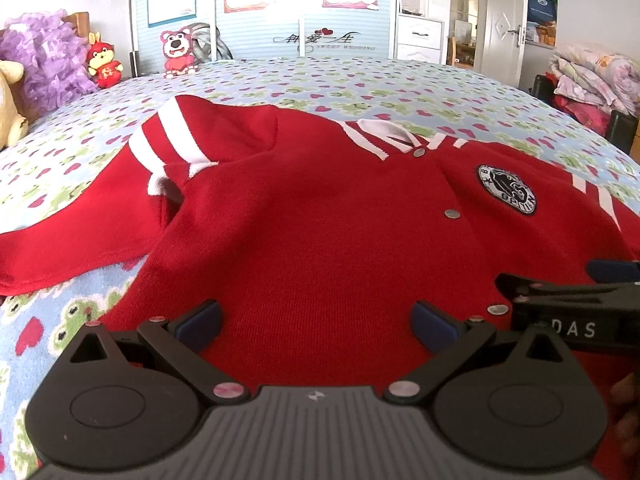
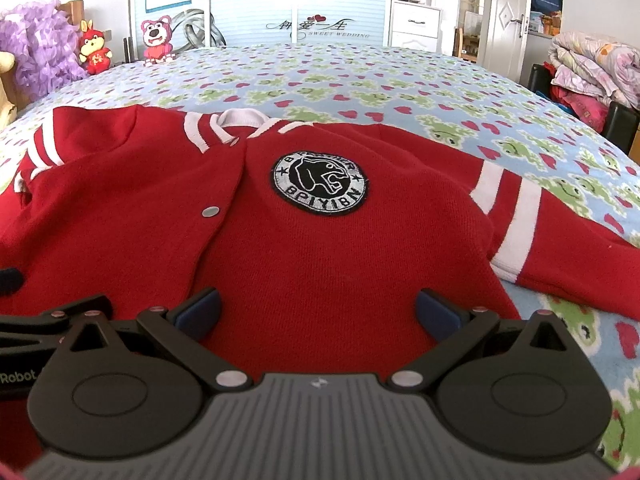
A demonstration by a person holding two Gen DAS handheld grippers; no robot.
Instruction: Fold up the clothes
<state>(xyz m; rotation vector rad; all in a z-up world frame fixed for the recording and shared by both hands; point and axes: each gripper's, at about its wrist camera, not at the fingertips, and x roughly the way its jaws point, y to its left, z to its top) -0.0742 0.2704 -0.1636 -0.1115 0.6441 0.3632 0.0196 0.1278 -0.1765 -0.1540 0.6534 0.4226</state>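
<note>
The red knitted snap-button cardigan with white stripes (image 1: pixel 320 220) lies flat on the frog-print bed (image 2: pixel 360 80), collar far, hem nearest. Both the left claw (image 1: pixel 316 320) and right claw (image 2: pixel 318 314) hover released over the hem, side by side.

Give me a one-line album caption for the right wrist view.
Open right gripper poised over a red cardigan spread on a frog-print bed.
</note>
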